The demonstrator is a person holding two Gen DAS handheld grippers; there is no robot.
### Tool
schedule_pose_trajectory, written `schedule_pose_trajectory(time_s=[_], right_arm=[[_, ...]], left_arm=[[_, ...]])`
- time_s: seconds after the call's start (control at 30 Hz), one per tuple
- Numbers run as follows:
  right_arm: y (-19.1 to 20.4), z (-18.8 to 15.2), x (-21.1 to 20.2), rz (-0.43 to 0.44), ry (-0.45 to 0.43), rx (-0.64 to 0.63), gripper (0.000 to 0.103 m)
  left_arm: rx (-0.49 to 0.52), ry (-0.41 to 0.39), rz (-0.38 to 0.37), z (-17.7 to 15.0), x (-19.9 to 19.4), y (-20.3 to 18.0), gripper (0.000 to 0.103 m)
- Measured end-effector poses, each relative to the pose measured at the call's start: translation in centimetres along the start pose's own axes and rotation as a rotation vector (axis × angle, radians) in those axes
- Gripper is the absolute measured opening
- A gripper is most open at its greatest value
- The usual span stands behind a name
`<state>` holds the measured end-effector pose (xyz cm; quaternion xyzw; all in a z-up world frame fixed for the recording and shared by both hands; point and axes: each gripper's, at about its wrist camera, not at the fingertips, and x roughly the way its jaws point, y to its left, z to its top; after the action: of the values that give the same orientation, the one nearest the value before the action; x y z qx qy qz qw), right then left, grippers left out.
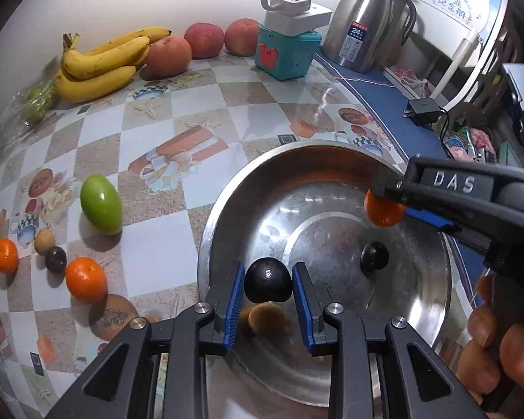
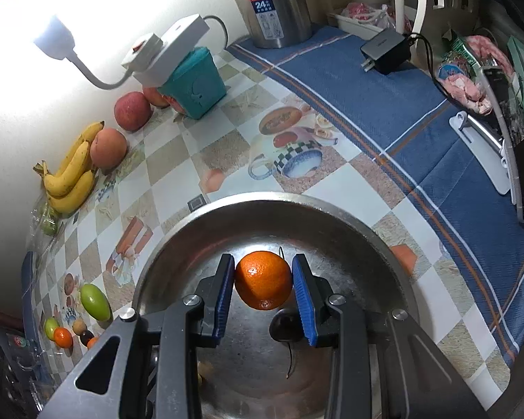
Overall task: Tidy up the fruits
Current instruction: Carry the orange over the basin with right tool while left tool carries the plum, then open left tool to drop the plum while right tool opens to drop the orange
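Note:
A steel bowl (image 1: 419,300) sits on the checked tablecloth; it also shows in the right wrist view (image 2: 332,209). My left gripper (image 1: 268,284) is over the bowl's near rim with a dark round fruit (image 1: 268,279) between its blue pads; small gaps show on both sides. A brownish fruit (image 1: 266,317) lies below it in the bowl, and another dark fruit (image 1: 374,255) rests in the bowl. My right gripper (image 2: 263,279) is shut on an orange (image 2: 263,279) above the bowl; the orange also shows in the left wrist view (image 1: 382,211).
Left of the bowl lie a green fruit (image 1: 100,204), two oranges (image 1: 85,279), a small dark fruit (image 1: 56,259) and a brown one (image 1: 44,241). Bananas (image 1: 101,63), apples (image 1: 203,39), a teal box (image 1: 286,56), a steel jug (image 1: 366,21) stand at the back.

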<state>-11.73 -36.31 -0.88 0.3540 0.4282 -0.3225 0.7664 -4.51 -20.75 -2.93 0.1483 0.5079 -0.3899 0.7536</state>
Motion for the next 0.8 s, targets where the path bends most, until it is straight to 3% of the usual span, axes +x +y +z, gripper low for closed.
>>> schedule_pose_trajectory(time_s=[0.4, 0.6, 0.8], right_arm=[[-0.1, -0.4, 1.3, -0.018, 0.032, 0.012, 0.036], [0.2, -0.3, 0.9, -0.018, 0.013, -0.004, 0.036], [0.3, -0.1, 0.3, -0.012, -0.005, -0.009, 0.036]], left_arm=[[-0.022, 0.012, 0.024, 0.1, 0.9, 0.5, 0.032], [-0.026, 0.011, 0.011, 0.2, 0.6, 0.4, 0.048], [-0.033, -0.015, 0.001, 0.6, -0.5, 0.5, 0.050]])
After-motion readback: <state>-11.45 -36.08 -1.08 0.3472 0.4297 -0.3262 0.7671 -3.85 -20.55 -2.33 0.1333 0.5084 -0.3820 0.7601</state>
